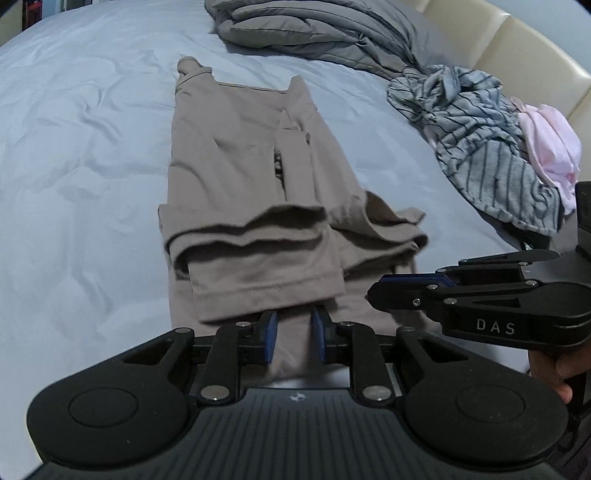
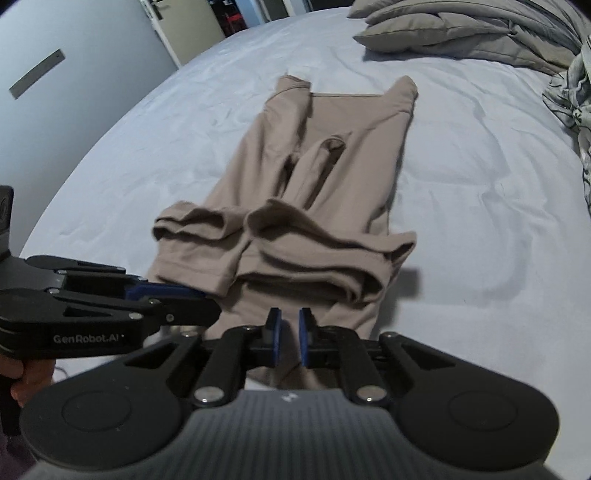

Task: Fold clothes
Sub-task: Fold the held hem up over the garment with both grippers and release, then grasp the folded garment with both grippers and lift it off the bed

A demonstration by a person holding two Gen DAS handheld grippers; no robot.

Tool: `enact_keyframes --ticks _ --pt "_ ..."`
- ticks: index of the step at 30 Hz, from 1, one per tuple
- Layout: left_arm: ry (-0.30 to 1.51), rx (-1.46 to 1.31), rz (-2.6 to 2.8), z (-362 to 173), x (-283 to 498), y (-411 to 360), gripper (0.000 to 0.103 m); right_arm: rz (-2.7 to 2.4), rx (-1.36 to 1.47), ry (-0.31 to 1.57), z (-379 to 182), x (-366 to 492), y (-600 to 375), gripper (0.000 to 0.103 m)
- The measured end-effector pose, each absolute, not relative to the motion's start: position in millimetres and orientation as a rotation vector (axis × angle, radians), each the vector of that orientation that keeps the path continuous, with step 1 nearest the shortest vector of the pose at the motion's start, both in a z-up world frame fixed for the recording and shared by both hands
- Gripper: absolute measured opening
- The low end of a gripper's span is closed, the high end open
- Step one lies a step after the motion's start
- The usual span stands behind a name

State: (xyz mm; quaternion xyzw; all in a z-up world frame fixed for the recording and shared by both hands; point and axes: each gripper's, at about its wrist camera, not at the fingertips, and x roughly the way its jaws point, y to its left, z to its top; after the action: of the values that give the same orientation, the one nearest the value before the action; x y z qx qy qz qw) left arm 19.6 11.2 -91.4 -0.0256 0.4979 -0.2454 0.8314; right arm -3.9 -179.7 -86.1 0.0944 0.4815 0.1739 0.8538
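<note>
A taupe shirt point(image 1: 240, 166) point(image 2: 351, 147) lies lengthwise on the light blue bed sheet point(image 1: 74, 147), its sides folded inward and its sleeves bunched across the near part. My left gripper point(image 1: 293, 334) hovers over the shirt's near hem, its blue pads slightly apart and only cloth showing beyond the gap. My right gripper point(image 2: 290, 338) sits beside it over the same hem, also with a narrow gap and nothing pinched. Each gripper shows side-on in the other's view: the right gripper point(image 1: 373, 295) and the left gripper point(image 2: 212, 301).
A grey duvet point(image 1: 314, 26) point(image 2: 461, 33) is heaped at the far end of the bed. A striped grey garment point(image 1: 480, 147) and a pink one point(image 1: 550, 147) lie bunched at the right by the cream headboard point(image 1: 517, 37). Bare sheet spreads left of the shirt.
</note>
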Motion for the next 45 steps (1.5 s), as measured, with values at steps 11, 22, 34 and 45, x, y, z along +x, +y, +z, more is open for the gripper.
enact_keyframes --ticks 11,22,34,45 --pt "1.030 -0.038 -0.450 -89 54 -2 0.019 0.313 0.220 0.972 -88 28 -179 0.012" --pt "0.905 -0.011 -0.351 -74 63 10 0.023 0.244 0.185 0.889 -75 40 -188 0.018" --pt "0.808 0.333 -0.501 -60 -8 7 0.052 0.453 -0.081 0.807 -58 -29 -162 0.044" --pt "0.676 0.808 -0.543 -114 -61 -26 0.055 0.474 -0.517 0.773 -98 -80 -130 0.048"
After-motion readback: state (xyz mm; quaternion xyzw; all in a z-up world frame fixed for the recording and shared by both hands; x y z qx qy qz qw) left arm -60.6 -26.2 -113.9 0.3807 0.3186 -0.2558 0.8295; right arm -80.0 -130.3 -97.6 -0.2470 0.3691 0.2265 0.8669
